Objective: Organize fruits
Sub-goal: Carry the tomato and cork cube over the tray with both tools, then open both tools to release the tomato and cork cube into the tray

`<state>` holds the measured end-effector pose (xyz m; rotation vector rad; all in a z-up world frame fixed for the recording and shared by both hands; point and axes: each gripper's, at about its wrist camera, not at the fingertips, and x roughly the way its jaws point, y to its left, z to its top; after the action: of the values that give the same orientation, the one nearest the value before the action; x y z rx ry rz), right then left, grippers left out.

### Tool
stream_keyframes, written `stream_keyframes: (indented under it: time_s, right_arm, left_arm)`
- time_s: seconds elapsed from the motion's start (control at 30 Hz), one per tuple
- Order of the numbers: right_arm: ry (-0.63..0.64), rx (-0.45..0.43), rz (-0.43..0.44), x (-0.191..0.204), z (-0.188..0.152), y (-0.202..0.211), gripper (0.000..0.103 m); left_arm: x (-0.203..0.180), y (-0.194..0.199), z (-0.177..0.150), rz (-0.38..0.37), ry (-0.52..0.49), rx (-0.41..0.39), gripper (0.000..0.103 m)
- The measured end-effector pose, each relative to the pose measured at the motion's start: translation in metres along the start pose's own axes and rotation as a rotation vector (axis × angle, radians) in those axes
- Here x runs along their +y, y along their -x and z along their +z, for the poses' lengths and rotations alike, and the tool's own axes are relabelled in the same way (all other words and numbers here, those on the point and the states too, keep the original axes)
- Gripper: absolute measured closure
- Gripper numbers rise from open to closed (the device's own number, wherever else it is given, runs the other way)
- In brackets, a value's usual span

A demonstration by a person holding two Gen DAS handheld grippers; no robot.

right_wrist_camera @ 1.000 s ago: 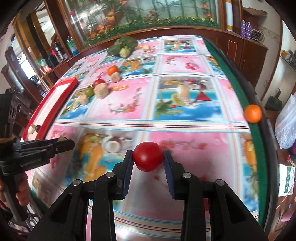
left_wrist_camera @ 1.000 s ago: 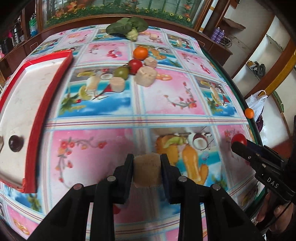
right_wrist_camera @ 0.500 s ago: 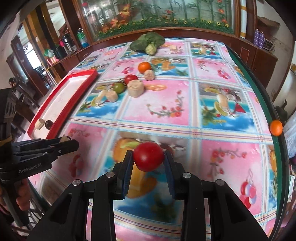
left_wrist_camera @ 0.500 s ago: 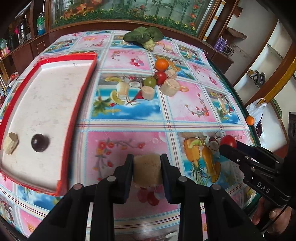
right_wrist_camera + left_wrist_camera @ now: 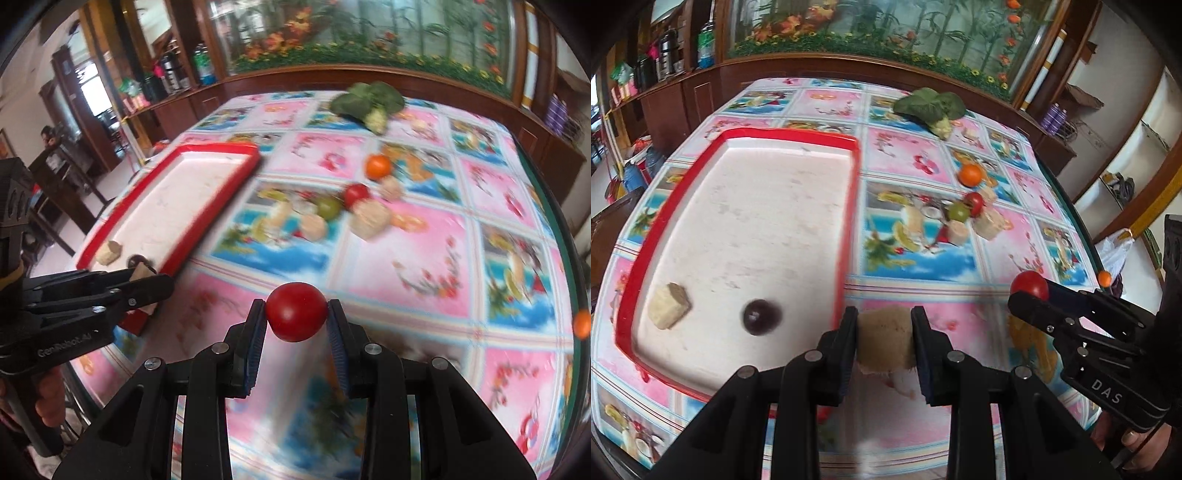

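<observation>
Left wrist view shows the left gripper (image 5: 884, 341) clenched on a tan chunk (image 5: 884, 341) beside the red tray (image 5: 849, 206), which holds just two pieces, while the right gripper (image 5: 296, 322) grasps a tomato (image 5: 296, 316) and several fruits (image 5: 964, 212) wait on the table

We see bright daylight, heavy fisheye bending at dark edges — the tablecloth (image 5: 406, 258) smeared by motion blur.

Table fruit cluster (image 5: 332, 210) blurred; tablecloth (image 5: 406, 258) smeared.

Leafy greens (image 5: 928, 107) (far end), patterned tablecloth (image 5: 908, 155)
</observation>
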<state>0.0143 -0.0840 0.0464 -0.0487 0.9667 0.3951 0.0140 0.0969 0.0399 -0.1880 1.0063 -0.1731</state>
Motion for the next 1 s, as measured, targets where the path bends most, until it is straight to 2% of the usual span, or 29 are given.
stream_keyframes:
  time_s: [0.33,0.57,1.0]
  right_arm:
    - [0.130,-0.015,0.091,0.074,0.045,-0.036,0.071]
    - [0.151,0.014,0.141,0.110,0.062,-0.070,0.071]
    - [0.185,0.111,0.159,0.146,0.067,-0.124,0.071]
  left_arm:
    - [0.073,0.004,0.025,0.118,0.077,-0.028,0.072]
    - [0.113,-0.007,0.033,0.182,0.118,-0.017,0.072]
    - [0.145,-0.029,0.037,0.200,0.174,0.018,0.071]
